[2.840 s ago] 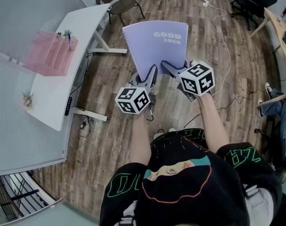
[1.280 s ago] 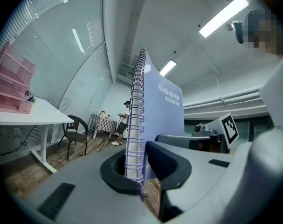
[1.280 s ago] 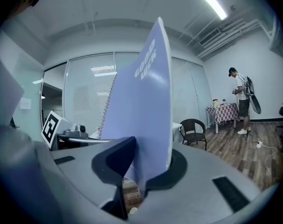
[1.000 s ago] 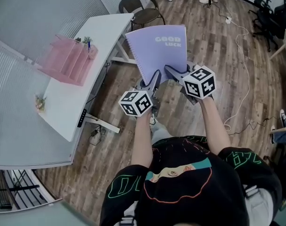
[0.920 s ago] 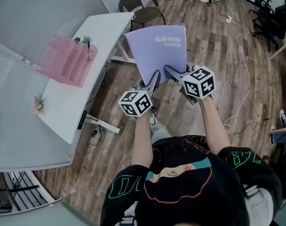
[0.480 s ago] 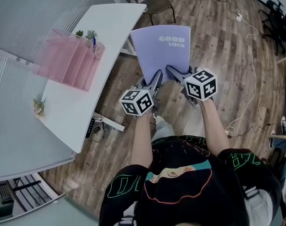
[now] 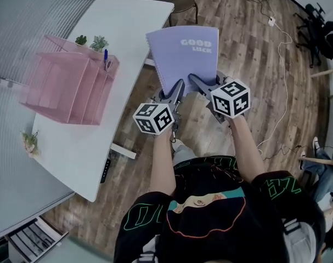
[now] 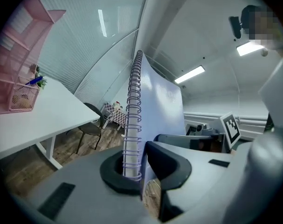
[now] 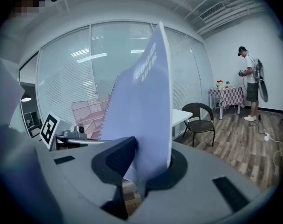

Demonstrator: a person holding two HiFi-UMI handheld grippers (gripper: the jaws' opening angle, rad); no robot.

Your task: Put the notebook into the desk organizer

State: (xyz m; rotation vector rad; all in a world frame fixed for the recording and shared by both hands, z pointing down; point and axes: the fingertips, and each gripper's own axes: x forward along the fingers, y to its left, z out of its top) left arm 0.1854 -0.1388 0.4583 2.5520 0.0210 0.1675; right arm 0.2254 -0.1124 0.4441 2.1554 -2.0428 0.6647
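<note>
notebook (image 7: 184, 56), lilac and spiral-bound, juts out ahead of both grippers. left gripper (image 7: 176, 92) is clamped on its coil edge, right gripper (image 7: 202, 85) on its open edge. likely light and floppy, so two near-corner holds suit. pink desk organizer (image 7: 67, 86) lies off to their left.

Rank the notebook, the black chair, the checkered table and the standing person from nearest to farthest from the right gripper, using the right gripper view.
1. The notebook: clamped in the right gripper, centre of the view.
2. The black chair: right of the notebook, on the wood floor.
3. The checkered table and the standing person: far right, by the back wall. These two are too close to call.
</note>
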